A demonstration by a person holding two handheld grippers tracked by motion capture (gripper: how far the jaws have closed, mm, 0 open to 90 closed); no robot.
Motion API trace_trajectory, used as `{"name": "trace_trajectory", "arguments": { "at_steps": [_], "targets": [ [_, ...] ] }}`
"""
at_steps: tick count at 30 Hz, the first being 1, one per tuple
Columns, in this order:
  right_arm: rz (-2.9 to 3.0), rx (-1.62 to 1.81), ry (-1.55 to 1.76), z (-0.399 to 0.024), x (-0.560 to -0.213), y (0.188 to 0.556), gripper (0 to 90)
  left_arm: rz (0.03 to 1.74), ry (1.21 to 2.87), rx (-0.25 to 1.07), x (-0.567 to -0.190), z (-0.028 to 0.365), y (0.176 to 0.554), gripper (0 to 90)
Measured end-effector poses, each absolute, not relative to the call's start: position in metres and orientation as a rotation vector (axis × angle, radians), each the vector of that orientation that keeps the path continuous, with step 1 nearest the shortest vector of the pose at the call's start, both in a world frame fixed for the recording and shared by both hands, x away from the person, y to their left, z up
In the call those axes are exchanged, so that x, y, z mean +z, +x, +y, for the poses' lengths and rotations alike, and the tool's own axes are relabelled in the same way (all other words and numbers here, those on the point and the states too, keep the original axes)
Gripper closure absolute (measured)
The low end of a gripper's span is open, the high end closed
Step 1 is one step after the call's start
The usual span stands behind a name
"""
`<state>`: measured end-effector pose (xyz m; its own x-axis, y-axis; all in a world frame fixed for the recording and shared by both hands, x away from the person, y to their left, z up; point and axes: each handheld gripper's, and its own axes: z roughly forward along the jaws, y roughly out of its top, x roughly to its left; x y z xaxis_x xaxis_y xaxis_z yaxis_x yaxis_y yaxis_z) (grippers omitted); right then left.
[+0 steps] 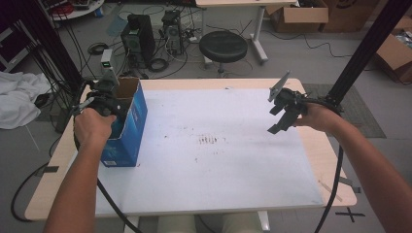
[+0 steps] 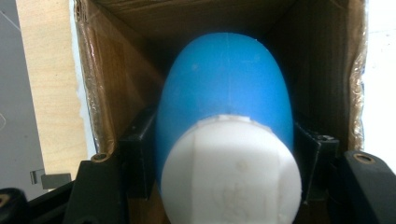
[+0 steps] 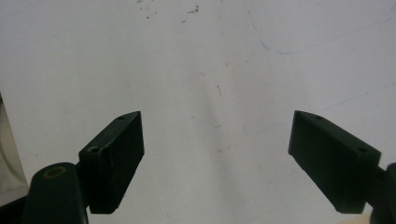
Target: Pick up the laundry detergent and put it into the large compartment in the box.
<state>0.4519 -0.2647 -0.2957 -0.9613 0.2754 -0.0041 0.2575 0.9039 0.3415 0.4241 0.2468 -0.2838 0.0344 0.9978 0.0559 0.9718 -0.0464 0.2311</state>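
At the left edge of the table [image 1: 194, 206], the left gripper [image 1: 104, 99] reaches down into the open top of an upright blue cardboard box [image 1: 131, 124], its jaws clenched on either side of a blue bottle with a white cap [image 2: 224, 98] held inside the box's brown walls. The right gripper [image 1: 286, 109] hangs over the white mat [image 1: 218, 170] near the table's right side, well apart from the box. Its jaws are spread wide and released, with bare mat between them.
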Motion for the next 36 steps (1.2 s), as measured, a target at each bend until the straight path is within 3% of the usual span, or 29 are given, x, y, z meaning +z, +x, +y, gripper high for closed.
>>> {"name": "trace_trajectory", "arguments": {
  "at_steps": [25,36],
  "targets": [
    [3.028,0.511,0.406,-0.259,-0.299,0.450,17.8,2.051,2.084,0.268,-0.277,0.254,0.422,29.3],
    [3.023,0.513,0.405,-0.260,-0.296,0.449,17.8,2.023,2.077,0.289,-0.253,0.256,0.418,26.8]
  ]
}}
